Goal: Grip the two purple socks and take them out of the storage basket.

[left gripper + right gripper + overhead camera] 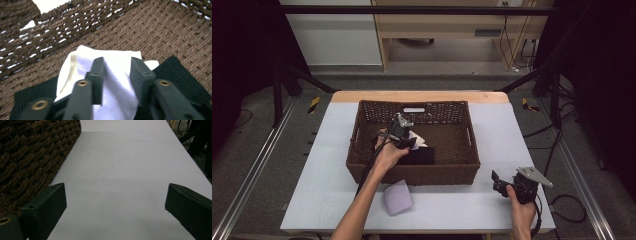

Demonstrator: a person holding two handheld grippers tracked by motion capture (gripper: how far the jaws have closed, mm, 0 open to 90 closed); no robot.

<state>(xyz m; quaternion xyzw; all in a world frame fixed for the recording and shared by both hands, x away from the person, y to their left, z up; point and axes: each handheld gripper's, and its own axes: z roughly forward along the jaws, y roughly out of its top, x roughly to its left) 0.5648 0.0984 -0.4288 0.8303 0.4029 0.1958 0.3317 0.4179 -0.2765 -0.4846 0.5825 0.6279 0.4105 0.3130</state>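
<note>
A brown wicker basket (412, 175) stands mid-table. Inside it my left gripper (410, 142) is shut on a folded white cloth (420, 139), which fills the gap between the jaws in the left gripper view, where the white cloth (117, 56) rests on a black cloth (175, 67) on the basket floor. The same black cloth (422, 156) lies near the front wall in the high view. My right gripper (497, 181) hovers open over the table to the right of the basket, with nothing between its jaws (115, 195).
A lilac cloth (397, 197) lies on the pale table (452, 205) in front of the basket, beside the left forearm. The basket's woven wall (30, 152) is close on the right gripper's left. Bare tabletop (125, 157) stretches ahead of it.
</note>
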